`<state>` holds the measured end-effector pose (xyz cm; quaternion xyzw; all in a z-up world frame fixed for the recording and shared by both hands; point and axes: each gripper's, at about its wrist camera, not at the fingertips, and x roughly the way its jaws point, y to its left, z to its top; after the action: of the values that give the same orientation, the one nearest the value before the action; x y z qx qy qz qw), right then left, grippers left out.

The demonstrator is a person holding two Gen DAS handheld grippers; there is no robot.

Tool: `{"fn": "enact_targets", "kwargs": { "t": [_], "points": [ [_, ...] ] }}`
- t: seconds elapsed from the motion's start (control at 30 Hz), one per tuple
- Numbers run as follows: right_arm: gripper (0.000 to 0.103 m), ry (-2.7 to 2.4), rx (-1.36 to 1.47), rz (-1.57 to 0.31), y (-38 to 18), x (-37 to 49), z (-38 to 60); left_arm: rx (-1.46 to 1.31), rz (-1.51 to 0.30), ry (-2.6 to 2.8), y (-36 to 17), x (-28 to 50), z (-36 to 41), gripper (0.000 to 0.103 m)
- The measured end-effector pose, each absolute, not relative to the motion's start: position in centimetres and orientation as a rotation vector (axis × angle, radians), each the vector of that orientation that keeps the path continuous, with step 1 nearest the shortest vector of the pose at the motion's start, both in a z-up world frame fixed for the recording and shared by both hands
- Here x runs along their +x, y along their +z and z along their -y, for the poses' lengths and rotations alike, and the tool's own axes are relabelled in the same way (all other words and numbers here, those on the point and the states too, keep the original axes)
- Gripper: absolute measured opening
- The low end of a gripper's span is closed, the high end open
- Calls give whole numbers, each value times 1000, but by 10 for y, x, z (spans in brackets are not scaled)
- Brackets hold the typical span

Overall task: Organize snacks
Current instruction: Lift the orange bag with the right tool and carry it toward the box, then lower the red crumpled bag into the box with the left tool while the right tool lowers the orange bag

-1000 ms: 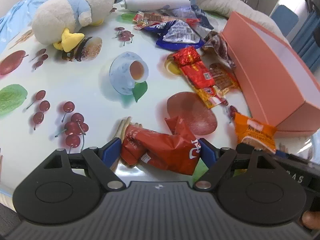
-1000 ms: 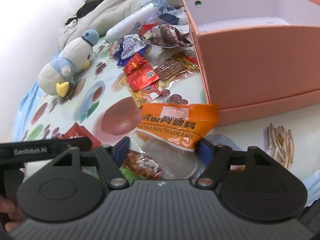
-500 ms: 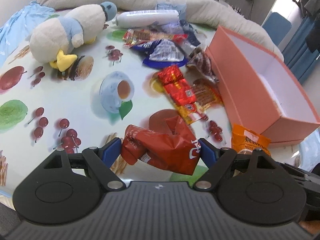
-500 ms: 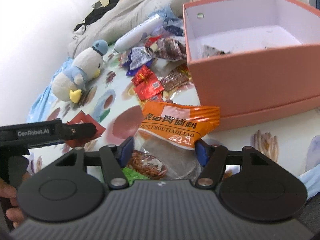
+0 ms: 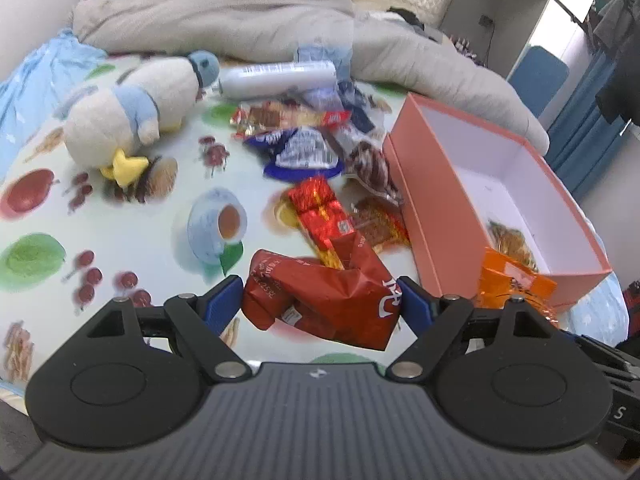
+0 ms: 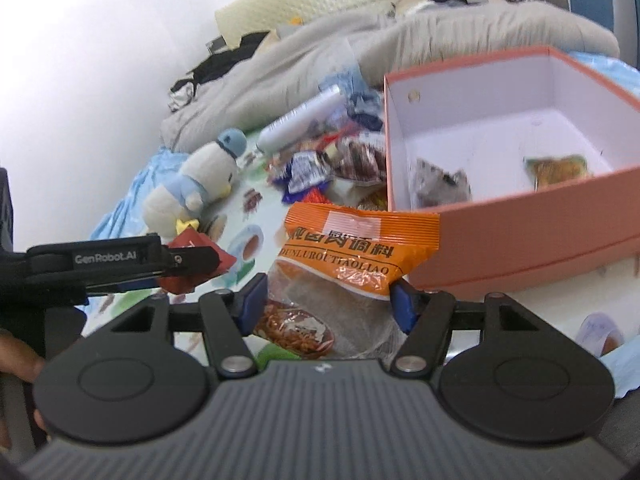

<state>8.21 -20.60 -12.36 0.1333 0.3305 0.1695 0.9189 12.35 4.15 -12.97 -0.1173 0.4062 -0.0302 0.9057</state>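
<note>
Fruit-print tablecloth (image 5: 120, 208), left tongs (image 5: 320, 304) gripping red packet (image 5: 324, 300), right tongs (image 6: 326, 300) gripping orange packet (image 6: 360, 248)

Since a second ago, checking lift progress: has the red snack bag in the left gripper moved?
Yes. The red snack bag, clamped in the left gripper, has risen off the tablecloth toward the pink box.

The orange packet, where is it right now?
The orange packet is gripped in the right claw, held above the table just in front of the pink box; the left view shows it at that box's near corner.
</note>
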Motion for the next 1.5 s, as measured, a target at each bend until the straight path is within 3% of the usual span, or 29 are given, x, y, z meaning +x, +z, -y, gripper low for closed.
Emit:
{"fn": "enact_targets", "kwargs": {
  "t": [0.57,1.5],
  "points": [
    [65,308,214,-554,-84,74,243,-236,-722,-156,-75,121,5,86],
    [66,138,194,-542,-90,142,337,-159,-741,-367,-75,220,124,86]
  ]
}}
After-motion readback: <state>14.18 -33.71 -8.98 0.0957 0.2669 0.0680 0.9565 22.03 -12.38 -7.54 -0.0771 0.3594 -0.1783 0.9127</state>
